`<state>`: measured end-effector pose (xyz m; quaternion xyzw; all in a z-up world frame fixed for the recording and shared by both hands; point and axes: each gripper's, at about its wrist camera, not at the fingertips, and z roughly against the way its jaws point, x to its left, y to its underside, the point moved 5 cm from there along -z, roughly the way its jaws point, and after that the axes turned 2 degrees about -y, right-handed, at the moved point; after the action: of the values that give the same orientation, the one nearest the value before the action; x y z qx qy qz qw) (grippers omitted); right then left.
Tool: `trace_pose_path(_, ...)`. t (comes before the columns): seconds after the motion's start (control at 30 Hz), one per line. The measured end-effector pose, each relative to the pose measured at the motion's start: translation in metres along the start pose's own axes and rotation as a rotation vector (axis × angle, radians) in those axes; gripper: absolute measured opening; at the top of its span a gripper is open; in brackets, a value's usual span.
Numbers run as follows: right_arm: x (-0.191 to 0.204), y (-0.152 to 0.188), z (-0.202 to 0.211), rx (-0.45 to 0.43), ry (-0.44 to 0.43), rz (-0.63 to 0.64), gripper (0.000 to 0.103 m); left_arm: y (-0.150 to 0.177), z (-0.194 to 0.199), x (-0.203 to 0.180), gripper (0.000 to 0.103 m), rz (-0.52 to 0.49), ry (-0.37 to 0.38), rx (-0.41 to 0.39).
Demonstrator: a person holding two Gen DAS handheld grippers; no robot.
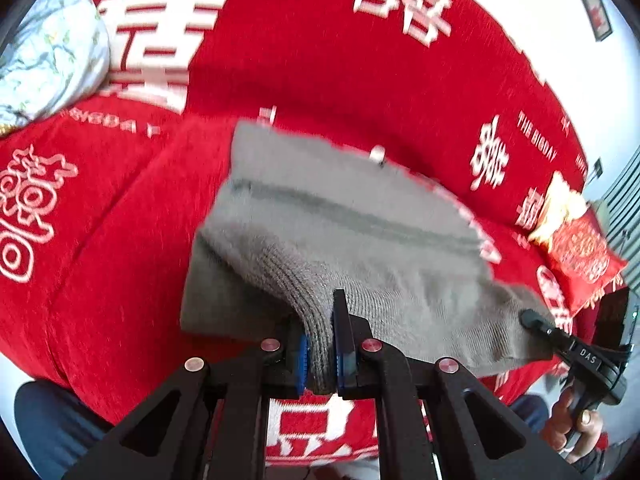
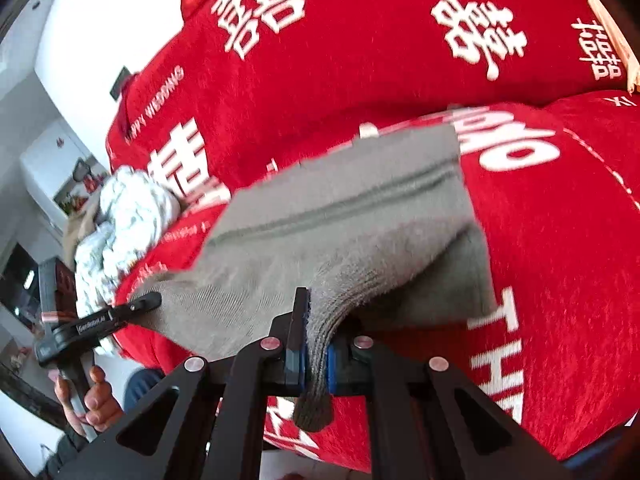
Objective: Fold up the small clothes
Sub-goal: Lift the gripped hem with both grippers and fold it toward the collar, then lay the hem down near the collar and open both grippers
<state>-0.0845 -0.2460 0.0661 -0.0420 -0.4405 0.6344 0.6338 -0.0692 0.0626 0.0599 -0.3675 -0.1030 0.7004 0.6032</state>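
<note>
Left wrist view shows the left gripper (image 1: 320,344) clamped on a grey garment (image 1: 340,232) above a red blanket (image 1: 120,260). Right gripper (image 2: 316,344) pinches its other corner.

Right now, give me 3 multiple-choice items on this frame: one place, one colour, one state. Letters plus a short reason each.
1. Where does the patterned white bundle lie in the left wrist view?
A. upper left
B. lower right
C. centre

2. What colour is the garment?
A. blue
B. grey
C. yellow

3. What is the left claw doing?
A. hanging open above the cover
B. shut on the garment
C. shut on a pillow

Answers: A, the bundle sits at the upper left edge on the red cover; B, the knit fabric is grey; B, the ribbed edge is pinched between its blue pads, as with the right claw.
</note>
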Motion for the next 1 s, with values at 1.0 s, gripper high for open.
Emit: trace_pose_path(1.0,-0.007,-0.116,-0.026,-0.076,0.055,-0.085,0.007,-0.105,-0.03,-0.019,0.011,0.007,-0.046,-0.041)
